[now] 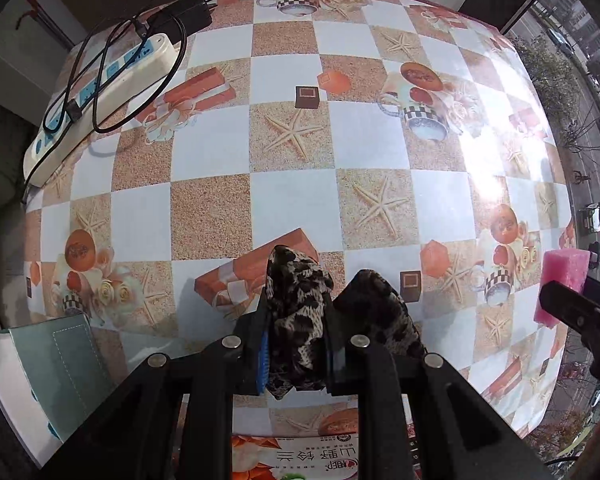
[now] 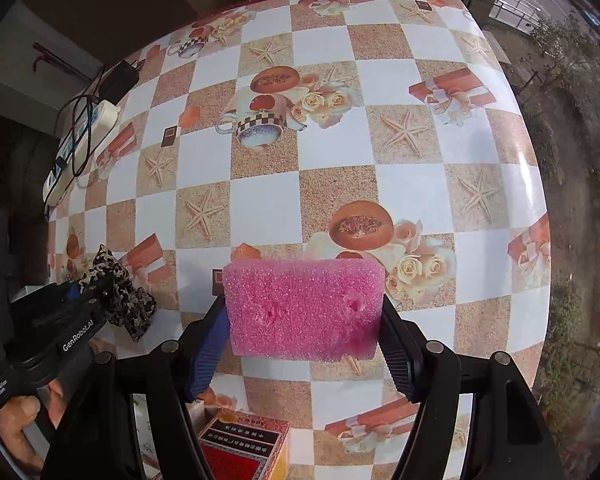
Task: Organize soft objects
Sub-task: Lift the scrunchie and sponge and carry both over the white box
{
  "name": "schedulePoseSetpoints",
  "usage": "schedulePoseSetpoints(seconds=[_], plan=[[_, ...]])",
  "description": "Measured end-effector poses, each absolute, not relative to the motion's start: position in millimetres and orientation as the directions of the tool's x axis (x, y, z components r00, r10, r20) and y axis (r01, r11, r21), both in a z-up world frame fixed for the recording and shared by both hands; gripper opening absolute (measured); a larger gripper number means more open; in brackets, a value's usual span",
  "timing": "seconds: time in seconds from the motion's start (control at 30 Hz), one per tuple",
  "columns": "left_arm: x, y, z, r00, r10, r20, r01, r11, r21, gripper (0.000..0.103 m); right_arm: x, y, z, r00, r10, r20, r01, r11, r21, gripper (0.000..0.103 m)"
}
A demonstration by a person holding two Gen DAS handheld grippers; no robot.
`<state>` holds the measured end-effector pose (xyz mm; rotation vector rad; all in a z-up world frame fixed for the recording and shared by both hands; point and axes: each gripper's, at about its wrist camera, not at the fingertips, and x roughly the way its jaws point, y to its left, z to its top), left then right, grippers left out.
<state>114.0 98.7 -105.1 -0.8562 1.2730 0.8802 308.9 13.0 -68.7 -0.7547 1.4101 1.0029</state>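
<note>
My left gripper (image 1: 296, 344) pinches a limp leopard-print cloth (image 1: 296, 320); my right gripper (image 2: 304, 344) clamps a porous pink sponge block (image 2: 304, 308), both above the glossy checkered bench (image 1: 292, 196).

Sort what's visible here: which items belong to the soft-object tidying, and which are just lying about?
Job:
- pink rectangular foam sponge, clamped in right gripper
- leopard-print fabric piece, pinched in left gripper

Lying about:
- white power strip
- black power adapter
- red printed box
</note>
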Motion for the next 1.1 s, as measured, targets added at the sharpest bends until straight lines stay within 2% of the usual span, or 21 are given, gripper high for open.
schedulePoseSetpoints(seconds=[0.3,0.5,1.1], plan=[[166.9,68.8,-52.1,0.165,0.138,-0.977,-0.806,0.589,-0.053,0.022,331.6,-38.1,-46.7,-0.059,0.15,-0.987,-0.83,0.542,0.132,0.071],[211.3,40.6,-37.8,0.239,0.147,-0.96,-0.712,0.699,-0.07,0.022,338.3,-79.9,-33.5,-0.02,0.148,-0.989,-0.787,0.608,0.107,0.071],[252.1,-75.9,15.4,0.377,0.037,-0.925,-0.441,0.886,-0.145,0.022,341.4,-191.6,5.6,0.088,0.118,-0.989,-0.641,0.767,0.035,0.071]])
